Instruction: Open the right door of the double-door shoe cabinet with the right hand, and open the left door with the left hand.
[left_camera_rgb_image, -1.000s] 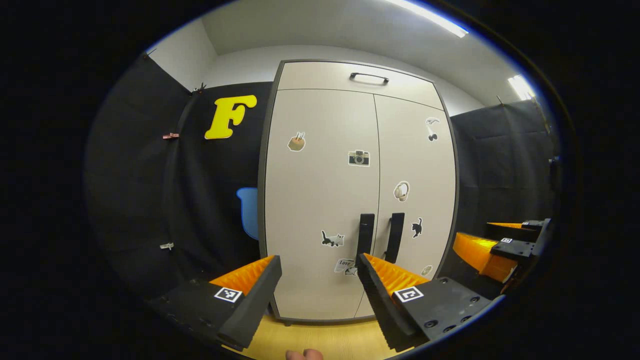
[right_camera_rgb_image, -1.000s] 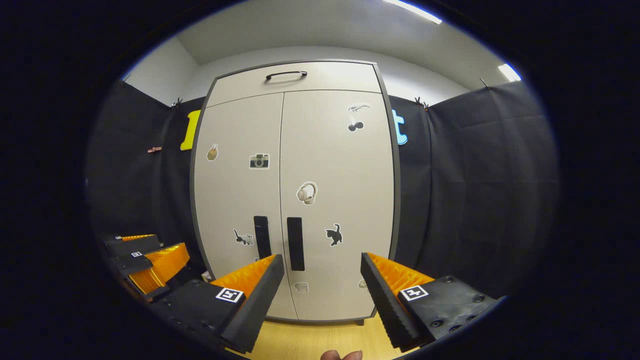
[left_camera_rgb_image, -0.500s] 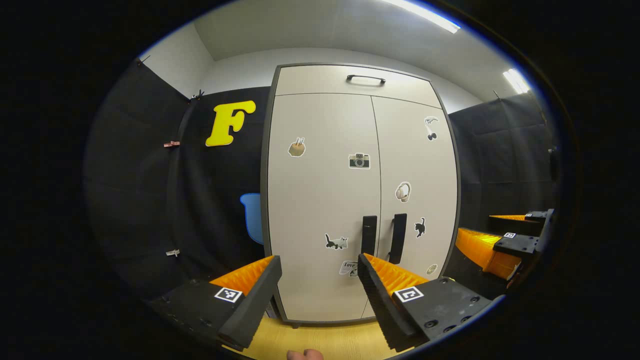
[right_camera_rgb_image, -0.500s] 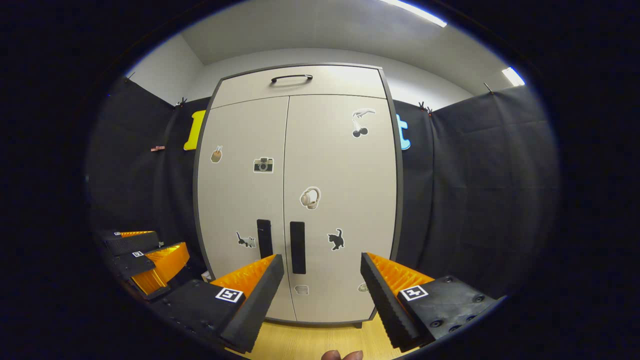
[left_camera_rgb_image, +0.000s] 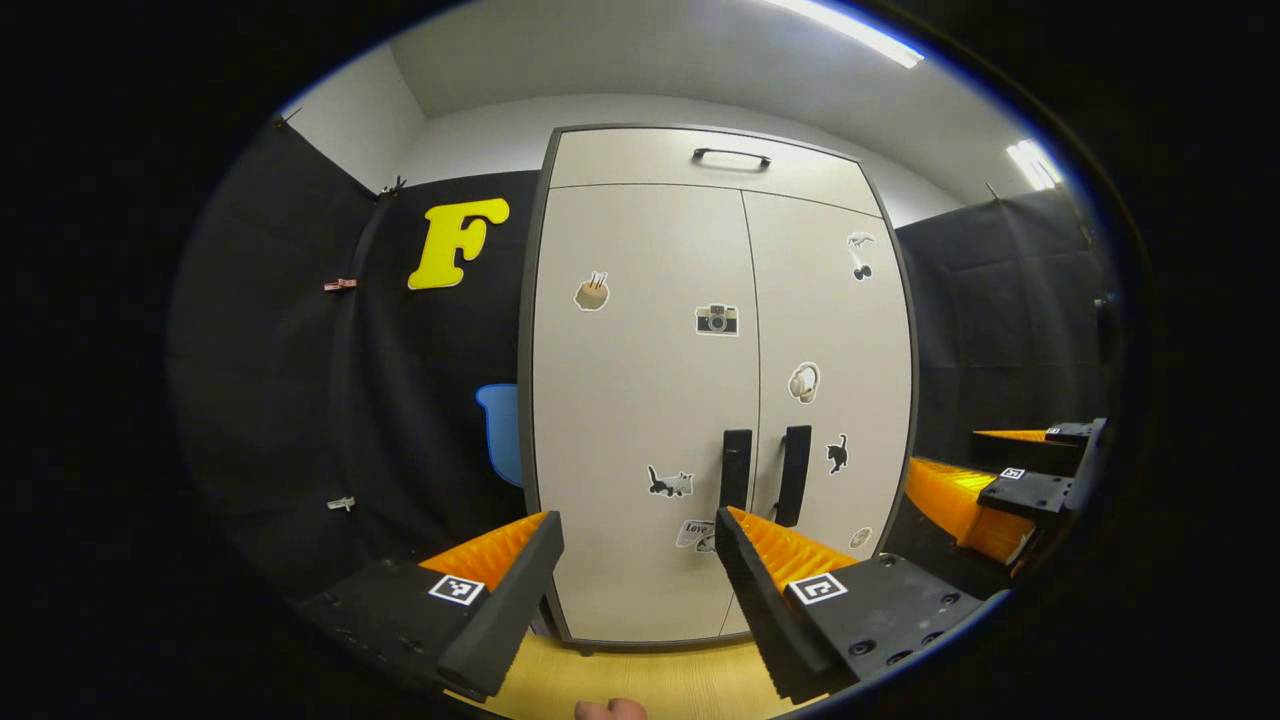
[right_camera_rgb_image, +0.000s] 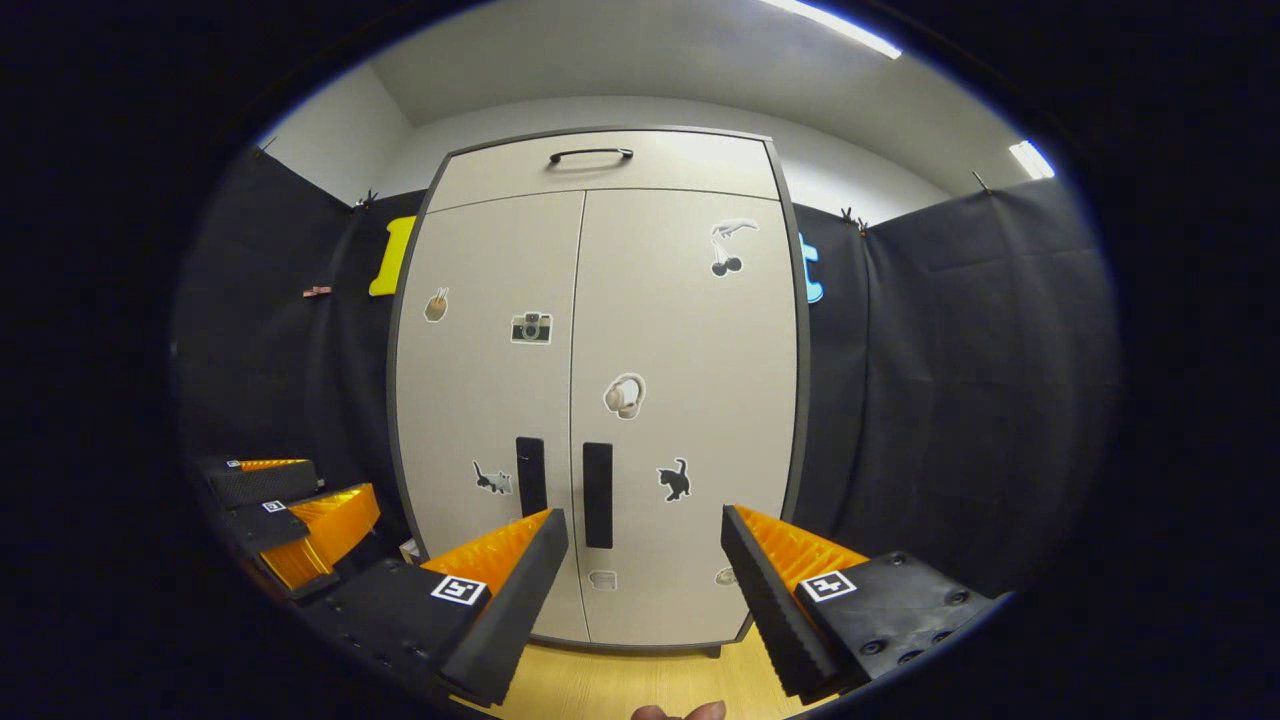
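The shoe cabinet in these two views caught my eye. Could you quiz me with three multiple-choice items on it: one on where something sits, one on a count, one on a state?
1. Where is the camera sticker?
A. on the left door
B. on the right door
C. on the top panel

2. How many upright black handles stand by the middle seam?
A. one
B. two
C. four

3. What state are the doors in?
A. both shut
B. right one open
C. both open

Answers:
1 A: it lies on the left door, left of the seam.
2 B: the left handle and the right handle flank the seam.
3 A: both lie flush, and the right tongs gape wide, short of the cabinet.
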